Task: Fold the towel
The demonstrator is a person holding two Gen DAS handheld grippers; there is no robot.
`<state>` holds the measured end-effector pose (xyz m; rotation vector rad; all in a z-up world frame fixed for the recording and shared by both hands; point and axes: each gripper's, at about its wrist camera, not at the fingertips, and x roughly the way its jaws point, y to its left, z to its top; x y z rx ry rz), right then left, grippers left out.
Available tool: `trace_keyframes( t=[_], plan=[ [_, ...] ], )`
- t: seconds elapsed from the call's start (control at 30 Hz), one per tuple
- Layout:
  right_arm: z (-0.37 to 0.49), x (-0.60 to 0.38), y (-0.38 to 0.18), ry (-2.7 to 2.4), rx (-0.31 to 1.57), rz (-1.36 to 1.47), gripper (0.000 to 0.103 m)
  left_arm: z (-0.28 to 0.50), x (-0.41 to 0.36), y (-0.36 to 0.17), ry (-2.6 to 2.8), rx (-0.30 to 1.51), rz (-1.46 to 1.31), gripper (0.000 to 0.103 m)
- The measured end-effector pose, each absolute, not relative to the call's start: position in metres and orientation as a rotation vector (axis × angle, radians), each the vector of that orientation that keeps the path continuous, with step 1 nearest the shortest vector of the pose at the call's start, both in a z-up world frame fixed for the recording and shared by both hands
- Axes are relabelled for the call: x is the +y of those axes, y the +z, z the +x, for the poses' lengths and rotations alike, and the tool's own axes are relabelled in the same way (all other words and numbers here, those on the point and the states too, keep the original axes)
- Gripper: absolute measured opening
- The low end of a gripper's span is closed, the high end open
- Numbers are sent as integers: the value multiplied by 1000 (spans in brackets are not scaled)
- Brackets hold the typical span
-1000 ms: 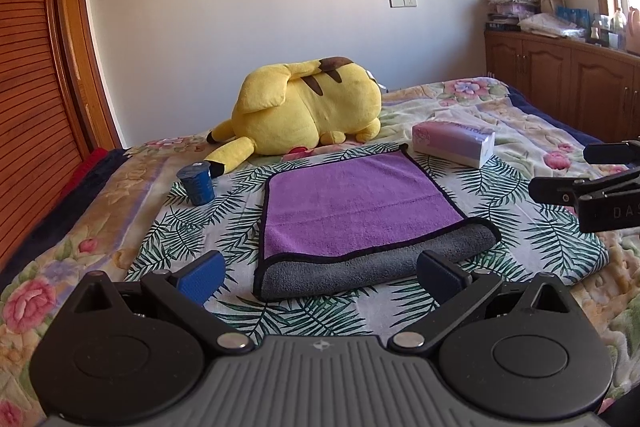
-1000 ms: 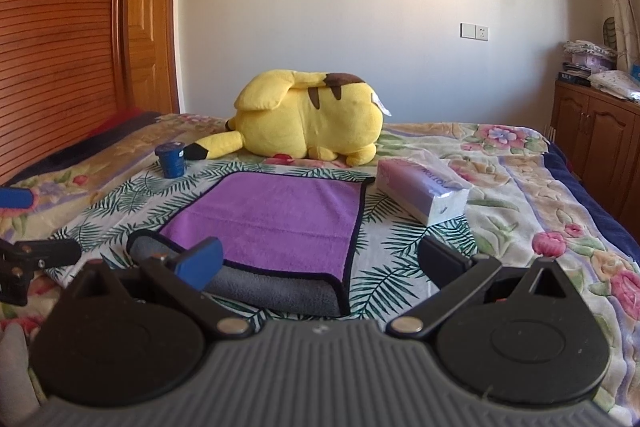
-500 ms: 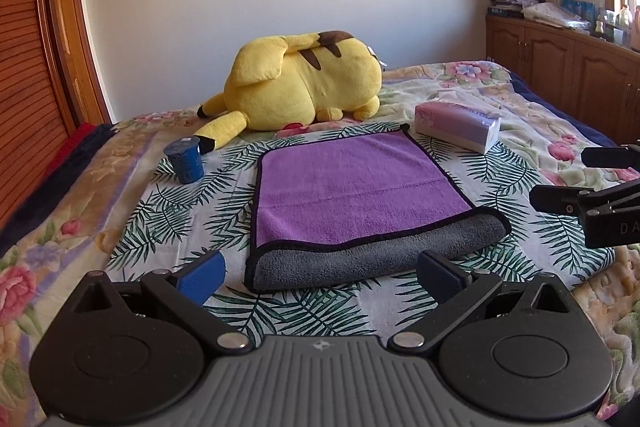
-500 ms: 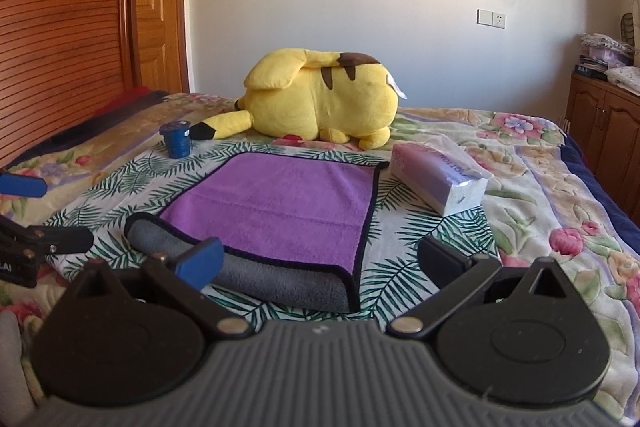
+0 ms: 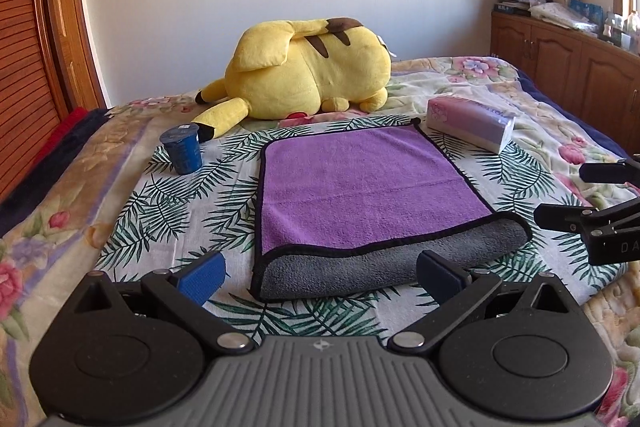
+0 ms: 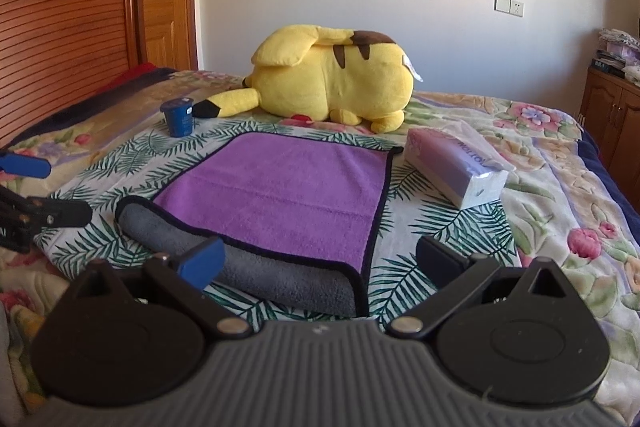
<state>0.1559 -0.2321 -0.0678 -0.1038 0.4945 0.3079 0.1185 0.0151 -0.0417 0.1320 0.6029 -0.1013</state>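
Bare bedspread [image 5: 168, 211] around towel [image 5: 360, 183], cup [image 5: 182, 151], tissue pack [image 5: 470, 123], plush [image 5: 308, 75] beyond

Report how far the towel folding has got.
Done: the towel lies folded once, purple layer over grey, fold nearest the grippers. In hand: nothing; the left gripper and right gripper are open, short of the fold. Left: probably a second fold.

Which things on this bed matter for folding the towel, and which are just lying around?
For the job: purple towel, left gripper, right gripper, both open.

Just lying about: yellow plush toy, blue cup, tissue pack.
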Motion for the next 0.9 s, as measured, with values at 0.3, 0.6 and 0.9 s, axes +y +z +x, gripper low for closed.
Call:
trace_keyframes(
  t=[0.3, 0.6, 0.9],
  plan=[
    [170, -231, -74, 322, 525, -88, 92, 140, 25, -52, -100, 625, 142, 77],
    [186, -233, -83, 319, 560, -81, 87, 157, 33, -63, -114, 647, 148, 63],
    [198, -235, -92, 322, 606, -74, 80, 175, 47, -77, -102, 685, 128, 45]
  ],
)
